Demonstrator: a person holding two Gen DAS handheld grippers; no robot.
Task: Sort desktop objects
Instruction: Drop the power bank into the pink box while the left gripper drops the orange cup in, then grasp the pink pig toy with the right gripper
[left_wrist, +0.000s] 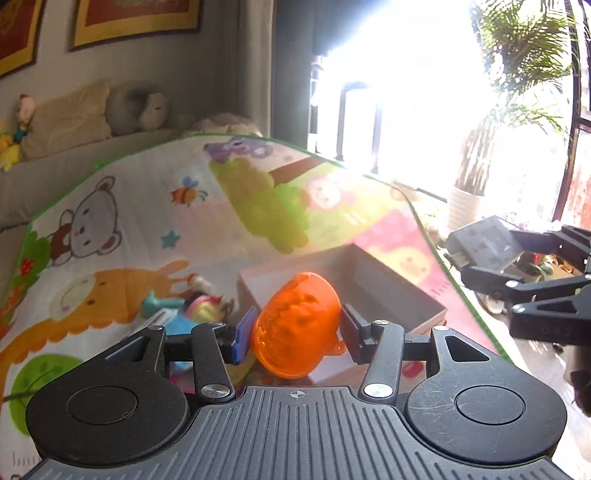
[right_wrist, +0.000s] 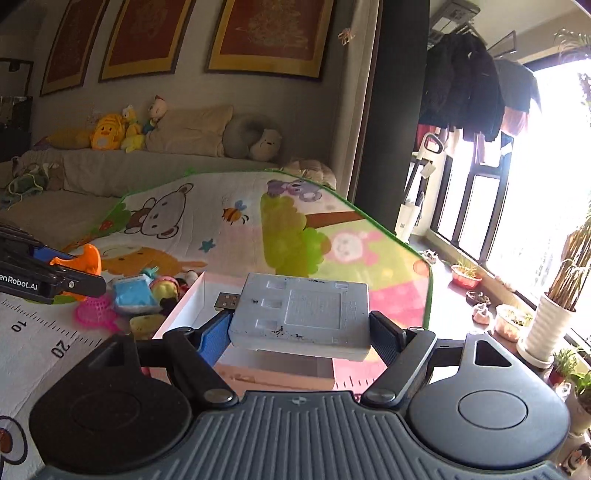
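My left gripper (left_wrist: 293, 334) is shut on an orange plastic toy bowl (left_wrist: 297, 325) and holds it in the air above the near left corner of an open pinkish cardboard box (left_wrist: 391, 291). My right gripper (right_wrist: 299, 338) is shut on a grey flat device with a USB plug (right_wrist: 301, 314) and holds it over the same box (right_wrist: 184, 306). The right gripper also shows at the right edge of the left wrist view (left_wrist: 517, 273), and the left gripper with the bowl at the left edge of the right wrist view (right_wrist: 62, 273).
A heap of small toys (right_wrist: 144, 299) lies left of the box on the cartoon play mat (right_wrist: 207, 221): a blue packet, a pink mesh piece, a yellow sponge. A sofa with plush toys (right_wrist: 122, 133) is behind. Potted plants (right_wrist: 554, 306) line the window sill at right.
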